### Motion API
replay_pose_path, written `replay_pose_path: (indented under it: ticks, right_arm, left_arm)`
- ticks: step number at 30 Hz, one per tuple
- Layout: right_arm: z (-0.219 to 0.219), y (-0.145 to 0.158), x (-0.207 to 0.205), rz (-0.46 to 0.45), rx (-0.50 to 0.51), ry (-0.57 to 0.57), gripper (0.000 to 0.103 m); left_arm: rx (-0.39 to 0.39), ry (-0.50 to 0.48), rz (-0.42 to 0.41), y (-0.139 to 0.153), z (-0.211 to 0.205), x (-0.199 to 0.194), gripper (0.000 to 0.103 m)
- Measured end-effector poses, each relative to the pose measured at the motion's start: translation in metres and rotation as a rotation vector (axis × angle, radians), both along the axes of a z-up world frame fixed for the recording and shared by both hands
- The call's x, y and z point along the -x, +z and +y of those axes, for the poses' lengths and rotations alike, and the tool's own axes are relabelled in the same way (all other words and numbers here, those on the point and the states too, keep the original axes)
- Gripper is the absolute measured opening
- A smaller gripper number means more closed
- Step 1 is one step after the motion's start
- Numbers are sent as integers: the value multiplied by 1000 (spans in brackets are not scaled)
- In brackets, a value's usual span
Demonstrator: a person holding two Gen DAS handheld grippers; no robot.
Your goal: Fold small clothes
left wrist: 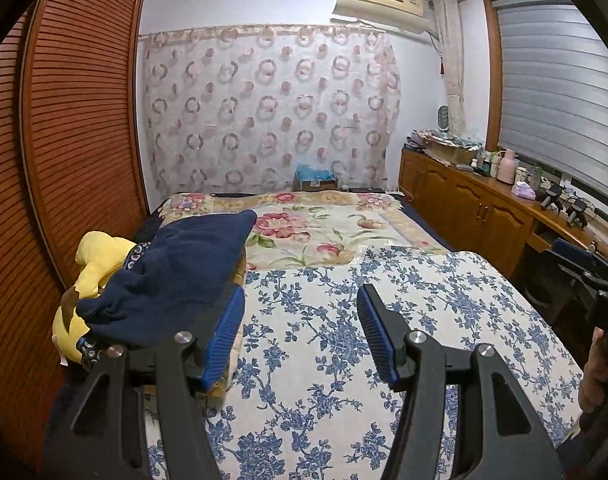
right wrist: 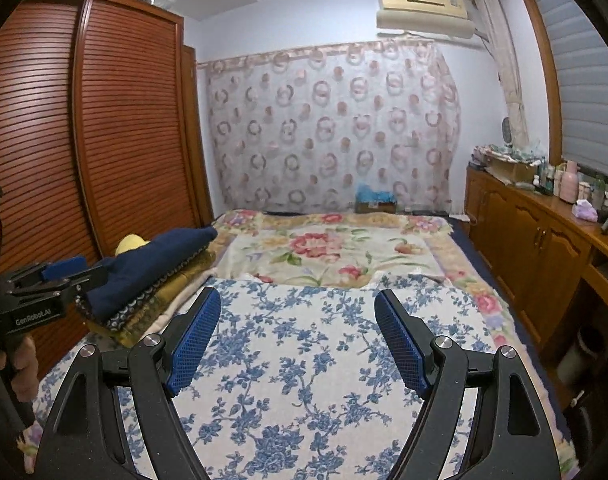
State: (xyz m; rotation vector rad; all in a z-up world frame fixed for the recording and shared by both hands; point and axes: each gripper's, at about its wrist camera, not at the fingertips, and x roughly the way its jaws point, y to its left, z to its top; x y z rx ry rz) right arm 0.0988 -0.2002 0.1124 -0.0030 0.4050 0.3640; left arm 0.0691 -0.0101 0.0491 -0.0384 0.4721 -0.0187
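Can't really make out what garment the navy clothes (left wrist: 172,272) are, it's just a bundle lying on folded fabric at the left edge of the bed, half covering a yellow plush toy (left wrist: 92,264). Its long axis runs from near-left toward the far flowery blanket (left wrist: 304,232). Left gripper (left wrist: 300,330) hangs wide open, nothing in it, right beside the bundle. Right gripper (right wrist: 298,338) gapes too, over the blue floral sheet (right wrist: 304,360)
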Motion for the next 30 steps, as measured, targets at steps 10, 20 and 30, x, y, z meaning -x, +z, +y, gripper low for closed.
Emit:
replay_pose_path:
  ticks: [10,20,30]
  right_arm:
    - [-3,-1,1,0,2,-13,81]
    - [-6,-2,0,1,1,-18,81]
    - [-10,-2,0,3,1,-21,81]
  left_arm:
    - [-1,0,2,0,-3,0,58]
    - [3,3,-14,-1,-4,3,58]
    - [9,10,-22,0,1,6,58]
